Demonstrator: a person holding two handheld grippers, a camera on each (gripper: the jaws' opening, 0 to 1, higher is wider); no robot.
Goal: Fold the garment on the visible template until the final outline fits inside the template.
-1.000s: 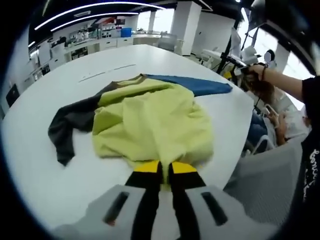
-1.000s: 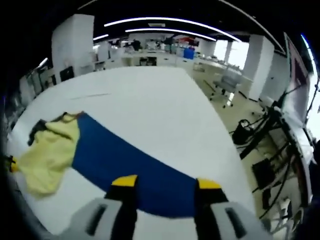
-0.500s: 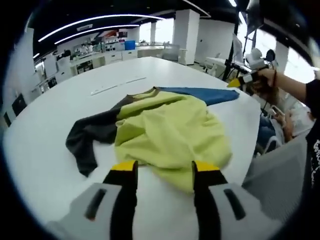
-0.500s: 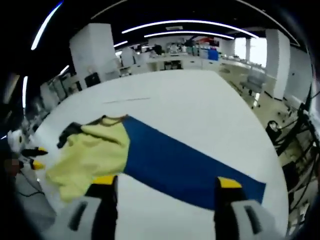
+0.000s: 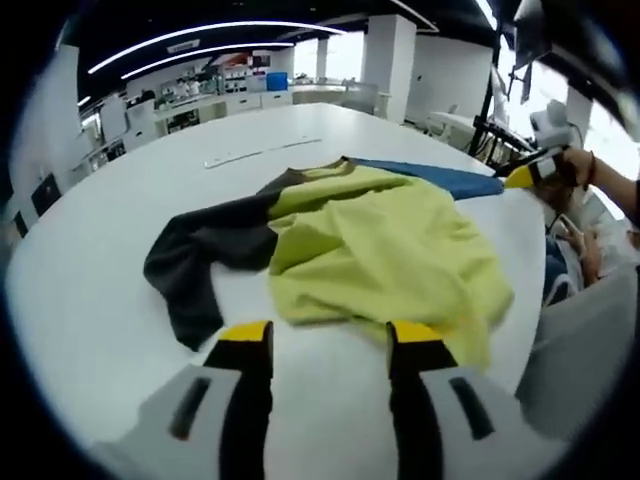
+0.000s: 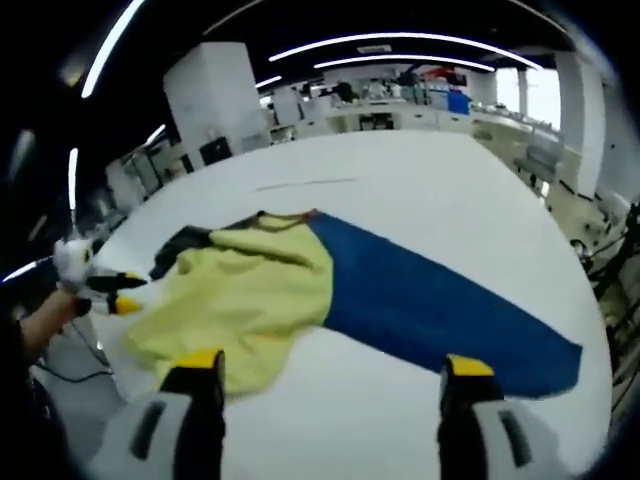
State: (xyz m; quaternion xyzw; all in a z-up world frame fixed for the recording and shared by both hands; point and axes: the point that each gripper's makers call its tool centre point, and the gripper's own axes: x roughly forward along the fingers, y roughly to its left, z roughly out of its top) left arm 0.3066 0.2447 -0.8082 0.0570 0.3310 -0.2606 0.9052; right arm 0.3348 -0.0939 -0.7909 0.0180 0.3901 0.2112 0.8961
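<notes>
- Left gripper [image 5: 320,340]: jaws spread wide, holding nothing; the garment [image 5: 380,250] lies crumpled on the white table [image 5: 90,300] just ahead, dark sleeve [image 5: 195,265] to its left.
- Right gripper [image 6: 325,375]: jaws wide apart, empty; the blue sleeve [image 6: 440,305] runs lengthwise across its front, nearest this gripper.

Open-plan lab/office: big white table [image 5: 90,290], white columns [image 6: 215,95], strip ceiling lights [image 6: 400,40], benches with equipment along the back wall [image 5: 215,95] (blue bin [image 5: 248,80] among it).
</notes>
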